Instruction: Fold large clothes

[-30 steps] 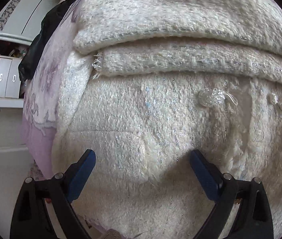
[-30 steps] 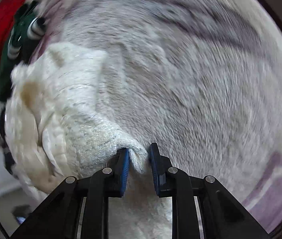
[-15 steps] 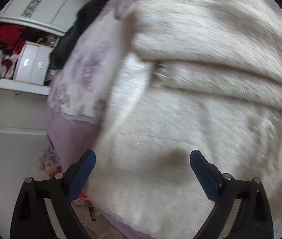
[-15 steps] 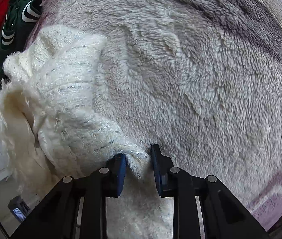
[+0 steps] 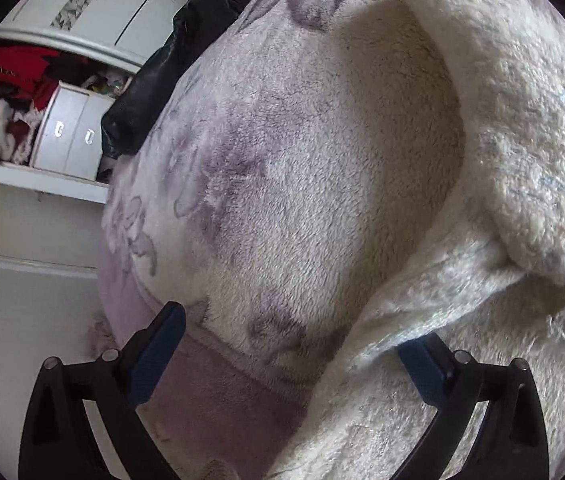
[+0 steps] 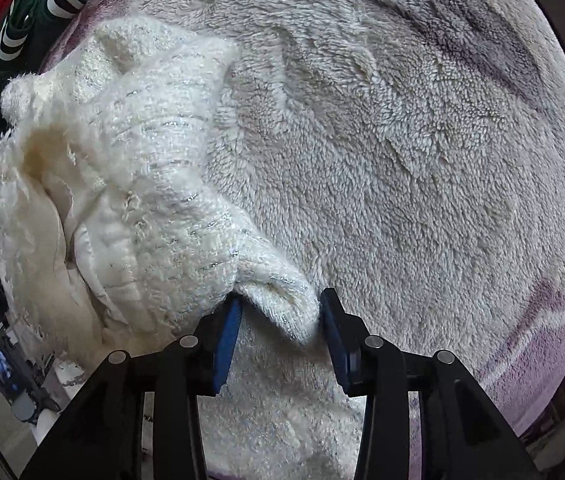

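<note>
Right hand-held gripper: my jaws stand partly apart with a fold of the cream sweater lying between them. The fold touches the right pad; whether the left pad bears on it I cannot tell — so I log this as a loose hold at best, not a firm pinch.

Left hand-held gripper: jaws spread wide, nothing between them. The right finger sits at the sweater's edge, which partly covers its pad; the left finger hangs over the mauve border of the blanket.

Outward: the sweater lies bunched on the fleece blanket covering the bed. In the right view it is heaped to the left with loose layers and a frayed edge showing; in the left view one thick fold lies over another.

Beyond the blanket: a black garment, a green striped garment, a white cabinet with red clothing on the shelf.

Progress, my judgement: early to midway. Some layers overlap, but the heap is not flat or squared — smoothing and final folds remain.
</note>
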